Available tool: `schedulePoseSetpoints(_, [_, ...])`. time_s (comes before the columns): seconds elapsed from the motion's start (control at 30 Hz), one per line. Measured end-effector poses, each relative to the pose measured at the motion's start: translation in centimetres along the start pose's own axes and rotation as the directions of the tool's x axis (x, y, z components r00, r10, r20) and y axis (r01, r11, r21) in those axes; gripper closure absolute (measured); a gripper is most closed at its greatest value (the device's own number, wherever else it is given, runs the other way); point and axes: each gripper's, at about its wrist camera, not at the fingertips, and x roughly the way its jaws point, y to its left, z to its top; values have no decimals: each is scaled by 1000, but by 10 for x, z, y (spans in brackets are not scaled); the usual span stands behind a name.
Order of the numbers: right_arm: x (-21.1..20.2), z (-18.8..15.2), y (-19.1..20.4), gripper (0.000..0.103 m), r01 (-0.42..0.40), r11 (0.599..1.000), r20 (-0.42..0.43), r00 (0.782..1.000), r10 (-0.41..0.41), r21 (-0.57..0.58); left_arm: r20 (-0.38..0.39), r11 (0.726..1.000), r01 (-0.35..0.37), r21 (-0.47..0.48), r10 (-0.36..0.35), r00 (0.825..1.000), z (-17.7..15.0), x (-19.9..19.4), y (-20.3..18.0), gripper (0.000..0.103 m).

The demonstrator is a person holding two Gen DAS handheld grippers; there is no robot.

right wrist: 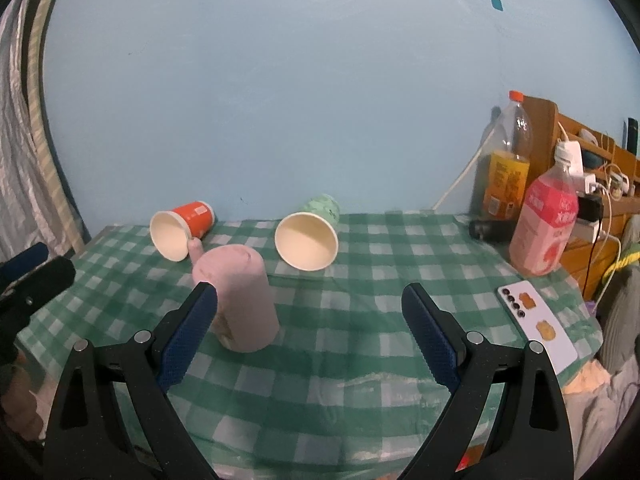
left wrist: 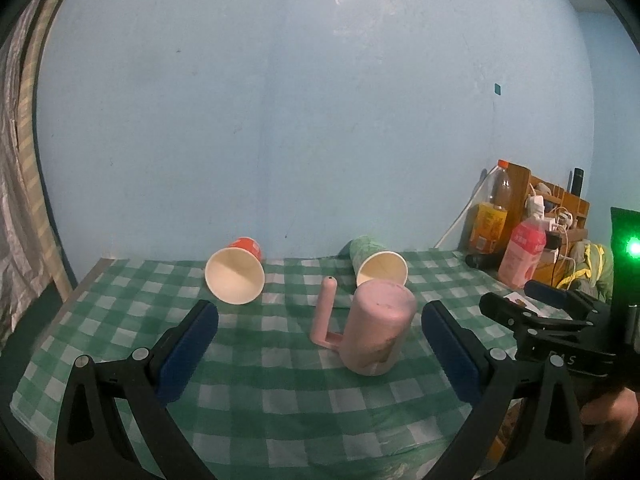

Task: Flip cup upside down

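Observation:
A pink mug [left wrist: 378, 326] with a long handle [left wrist: 326, 312] stands upside down on the green checked tablecloth [left wrist: 280, 400]. It also shows in the right wrist view [right wrist: 242, 300]. My left gripper [left wrist: 320, 344] is open, with the mug between its fingers but untouched. My right gripper [right wrist: 310, 332] is open and empty; the mug stands just right of its left finger [right wrist: 188, 336]. An orange paper cup [left wrist: 236, 274] and a green paper cup [left wrist: 378, 262] lie on their sides behind the mug, mouths toward me.
At the table's right end stand a pink bottle [right wrist: 546, 232], an orange-juice bottle [right wrist: 506, 168], a wooden rack with cables [right wrist: 592, 160] and a dark object [right wrist: 490, 230]. A phone [right wrist: 538, 326] lies near the right edge. A curtain [right wrist: 24, 160] hangs at left.

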Motion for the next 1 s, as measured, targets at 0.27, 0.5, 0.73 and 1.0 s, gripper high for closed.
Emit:
schedulePoseSetpoints(0.27, [2,-2,0,11,2,1000,-11,1000,-2,-4,-36,999,-21,24,21,999,-1,6,-6,0])
schedulePoseSetpoints(0.5, [3,-2,1,11,-4,1000,-17,1000,4,-6,-49,999,-40,32,41,998,-2,7,-6,0])
schedulePoseSetpoints(0.73, [5,-3,3,11,-5,1000,-23,1000,5,-6,-64,999,-40,24,41,997,-2,10,-3,0])
schedulePoseSetpoints(1.0, [6,-3,3,11,-5,1000,-25,1000,5,-6,-72,999,-31,34,33,997,-4,11,-8,0])
